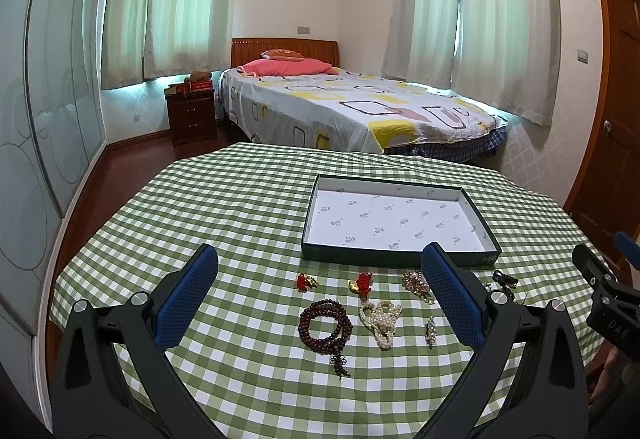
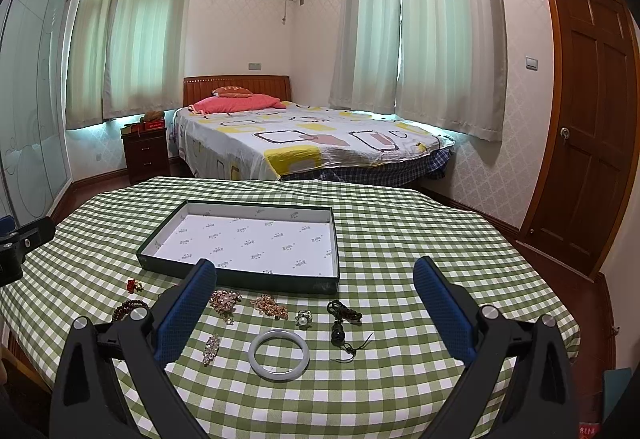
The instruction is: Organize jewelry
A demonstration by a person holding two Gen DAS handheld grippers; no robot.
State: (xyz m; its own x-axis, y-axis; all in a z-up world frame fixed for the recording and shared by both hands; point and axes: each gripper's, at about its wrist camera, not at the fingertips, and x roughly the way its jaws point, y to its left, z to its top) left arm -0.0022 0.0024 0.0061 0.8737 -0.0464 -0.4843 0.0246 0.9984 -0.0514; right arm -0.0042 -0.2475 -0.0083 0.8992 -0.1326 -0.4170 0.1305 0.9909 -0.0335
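On the checked cloth [image 1: 248, 223], jewelry lay loose just in front of the empty tray [image 1: 400, 255], ready for sorting. Left gripper [image 1: 320, 303] over the beads [image 1: 325, 325] and right gripper [image 2: 316, 311] over the bangle [image 2: 279, 358] hovered, fingers apart, holding nothing.

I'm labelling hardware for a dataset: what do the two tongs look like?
Both match: the left tongs and right tongs have black plastic arms with silver round bolts at the joints. Each finger carries a long blue textured pad. No cables or sleeves show.
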